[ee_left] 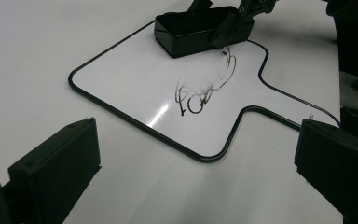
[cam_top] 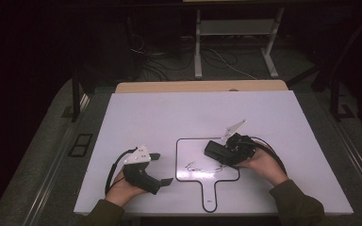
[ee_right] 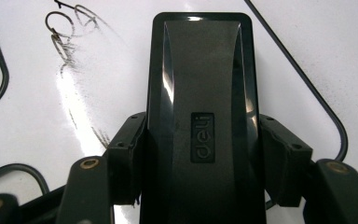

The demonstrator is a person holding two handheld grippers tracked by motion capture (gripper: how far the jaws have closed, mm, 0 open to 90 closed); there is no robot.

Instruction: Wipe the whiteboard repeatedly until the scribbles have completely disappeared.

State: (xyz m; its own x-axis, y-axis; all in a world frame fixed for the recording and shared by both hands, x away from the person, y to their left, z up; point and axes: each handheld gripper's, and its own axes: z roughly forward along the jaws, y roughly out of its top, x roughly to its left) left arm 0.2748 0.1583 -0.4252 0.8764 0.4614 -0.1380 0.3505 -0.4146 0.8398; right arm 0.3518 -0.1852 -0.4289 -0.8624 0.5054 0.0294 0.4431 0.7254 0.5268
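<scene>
A small whiteboard (cam_top: pixel 193 153) with a black rim and a handle lies on the white table (cam_top: pixel 169 113). A dark, partly smeared scribble (cam_top: pixel 200 167) marks its near part. My right gripper (cam_top: pixel 219 151) is shut on a black eraser (cam_top: pixel 213 149) that rests on the board's upper right. In the right gripper view the pads (ee_right: pixel 128 154) clamp the eraser (ee_right: pixel 200 93) on both sides, with the smeared scribble (ee_right: pixel 70 32) to the upper left. My left gripper (cam_top: pixel 161 168) lies open left of the board. Its view shows the whiteboard (ee_left: pixel 135 79), the scribble (ee_left: pixel 200 88) and the eraser (ee_left: pixel 191 30).
A wooden strip (cam_top: pixel 198 86) runs along the table's far edge. Beyond it on the floor stand white desk legs (cam_top: pixel 198 47) among loose cables (cam_top: pixel 217 59). White tabletop surrounds the board on all sides.
</scene>
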